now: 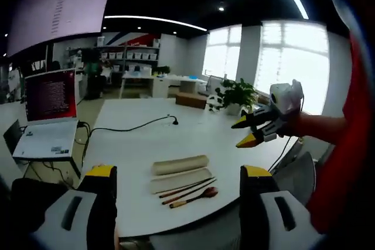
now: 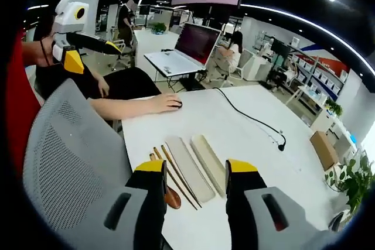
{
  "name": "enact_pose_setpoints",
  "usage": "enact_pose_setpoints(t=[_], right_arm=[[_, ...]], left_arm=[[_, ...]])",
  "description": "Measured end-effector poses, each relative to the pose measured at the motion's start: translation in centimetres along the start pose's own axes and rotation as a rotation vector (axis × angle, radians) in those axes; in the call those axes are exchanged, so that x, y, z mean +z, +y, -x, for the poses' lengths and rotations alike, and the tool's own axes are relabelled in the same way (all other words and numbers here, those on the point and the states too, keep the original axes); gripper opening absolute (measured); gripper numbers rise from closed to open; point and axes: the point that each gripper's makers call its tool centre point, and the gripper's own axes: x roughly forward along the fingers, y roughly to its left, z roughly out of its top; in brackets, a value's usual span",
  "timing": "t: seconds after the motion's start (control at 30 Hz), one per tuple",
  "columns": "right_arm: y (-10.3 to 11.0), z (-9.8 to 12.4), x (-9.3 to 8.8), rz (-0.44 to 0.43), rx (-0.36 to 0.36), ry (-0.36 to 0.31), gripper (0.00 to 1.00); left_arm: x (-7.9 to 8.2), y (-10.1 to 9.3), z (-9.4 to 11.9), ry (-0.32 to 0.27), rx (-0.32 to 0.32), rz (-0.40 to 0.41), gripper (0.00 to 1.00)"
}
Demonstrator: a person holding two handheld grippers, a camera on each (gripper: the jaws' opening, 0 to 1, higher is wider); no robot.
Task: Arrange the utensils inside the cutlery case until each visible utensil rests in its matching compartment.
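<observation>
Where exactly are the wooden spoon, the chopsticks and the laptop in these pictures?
wooden spoon (image 1: pixel 209 191), left gripper view, on its bowl.
chopsticks (image 1: pixel 186 188), left gripper view, midway along the pair.
laptop (image 2: pixel 198 42), right gripper view, on its screen.

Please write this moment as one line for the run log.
stage: before first grasp | left gripper: open, empty | right gripper: open, empty | cutlery case: open on table | spoon, chopsticks: beside lid, outside case
</observation>
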Motion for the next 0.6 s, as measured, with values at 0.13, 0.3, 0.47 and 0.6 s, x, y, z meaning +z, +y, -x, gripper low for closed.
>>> enact_pose_setpoints(t=[0.13, 0.3, 0.47, 0.6], right_arm=[[0.9, -0.4, 0.3, 0.015, 0.045, -0.017, 0.35], [1.2, -1.4, -0.2, 0.065, 0.061, 0.019, 0.37], [1.0, -2.4, -0.3, 0.099, 0.056, 0.040, 0.36], [1.2, -3.0, -0.3, 0.097, 0.060, 0.043, 0.33]], left_arm=[[-0.2, -0.3, 0.3, -0.012, -0.001, 0.022, 0.90], [-0.9, 0.0, 0.4, 0.013, 0.022, 0.028, 0.88], [-0.6, -0.3, 0.4, 0.012, 0.019, 0.009, 0.90], [-0.2, -0.6, 0.6, 0.000, 0.021, -0.005, 0.92]])
